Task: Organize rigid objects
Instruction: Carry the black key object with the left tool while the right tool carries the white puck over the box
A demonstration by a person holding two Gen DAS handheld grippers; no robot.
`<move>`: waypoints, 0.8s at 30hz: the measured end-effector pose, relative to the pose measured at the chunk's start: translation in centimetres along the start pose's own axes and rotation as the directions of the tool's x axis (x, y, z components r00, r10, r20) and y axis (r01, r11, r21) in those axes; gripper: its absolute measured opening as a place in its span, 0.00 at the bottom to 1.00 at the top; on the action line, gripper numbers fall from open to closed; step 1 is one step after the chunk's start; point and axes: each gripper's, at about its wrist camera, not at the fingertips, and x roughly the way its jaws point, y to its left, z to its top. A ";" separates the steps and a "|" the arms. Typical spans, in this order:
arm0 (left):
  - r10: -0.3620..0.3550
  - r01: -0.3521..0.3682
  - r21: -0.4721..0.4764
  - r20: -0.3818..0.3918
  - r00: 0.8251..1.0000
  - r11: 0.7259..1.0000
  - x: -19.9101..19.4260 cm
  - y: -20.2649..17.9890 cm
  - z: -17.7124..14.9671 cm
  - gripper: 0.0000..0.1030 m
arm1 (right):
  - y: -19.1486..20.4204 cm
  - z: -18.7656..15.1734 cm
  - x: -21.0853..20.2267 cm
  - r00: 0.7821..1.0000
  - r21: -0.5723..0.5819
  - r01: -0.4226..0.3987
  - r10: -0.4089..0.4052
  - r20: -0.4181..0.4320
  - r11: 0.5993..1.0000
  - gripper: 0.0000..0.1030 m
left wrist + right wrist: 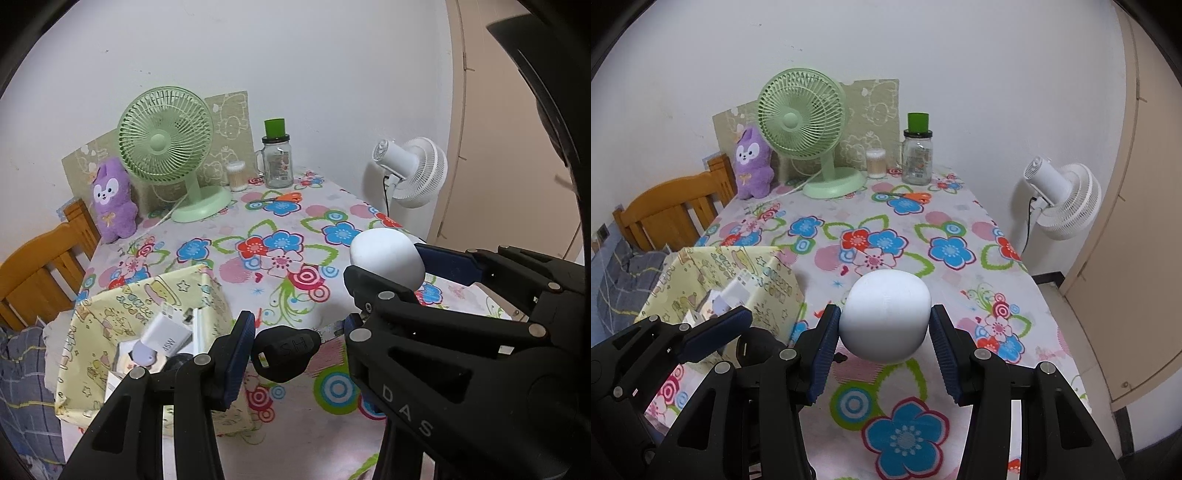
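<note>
Right wrist: claw (884,334) tilted down, gripping white egg (885,317)

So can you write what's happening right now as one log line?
left gripper: shut on black key fob | right gripper: shut on white egg-shaped thing | both above flowery table | yellow box: open, nearby

tabletop cloth (960,221): white, printed with blue, red and pink flowers, green leaf outlines
rounded egg-shaped object (884,314): plain matte white
small key-fob-shaped object (284,350): black, raised letters
open paper-lined box (775,284): pale yellow, cartoon print
desk fan (801,122): mint green
plush toy (751,162): purple, white face
glass jar (916,158): clear, black lid, green cap
hand-held gripper pads (823,350): dark blue on black frames
standing fan (1067,199): white
</note>
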 end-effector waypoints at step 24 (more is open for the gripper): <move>0.053 -0.053 -0.065 -0.009 0.999 0.996 0.1 6.5 -0.3 0.51 | 6.1 2.1 2.2 0.998 -0.058 -0.062 0.061 -0.019 0.996 0.51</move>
